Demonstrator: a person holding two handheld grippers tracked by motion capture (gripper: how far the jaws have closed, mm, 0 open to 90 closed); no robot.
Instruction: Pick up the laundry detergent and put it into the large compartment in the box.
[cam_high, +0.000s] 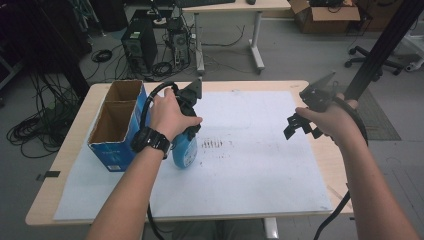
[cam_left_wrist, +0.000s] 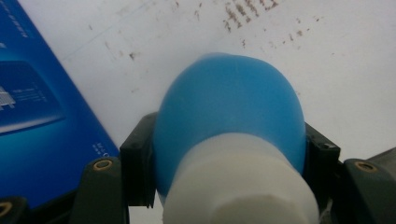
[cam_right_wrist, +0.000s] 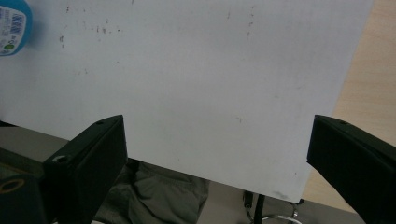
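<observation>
At the left stands the open blue cardboard box (cam_high: 116, 125), handy as a drop spot. Just beside it, the left gripper (cam_high: 186, 131) clamps the blue plastic bottle with the white cap (cam_left_wrist: 229, 140) over the white paper sheet (cam_high: 250, 165). Right gripper (cam_right_wrist: 217, 154) waits, jaws apart, empty.

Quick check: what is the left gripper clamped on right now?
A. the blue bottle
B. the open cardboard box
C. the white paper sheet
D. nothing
A: in the left gripper view the left gripper has its fingers pressed on both sides of the blue bottle.
</observation>
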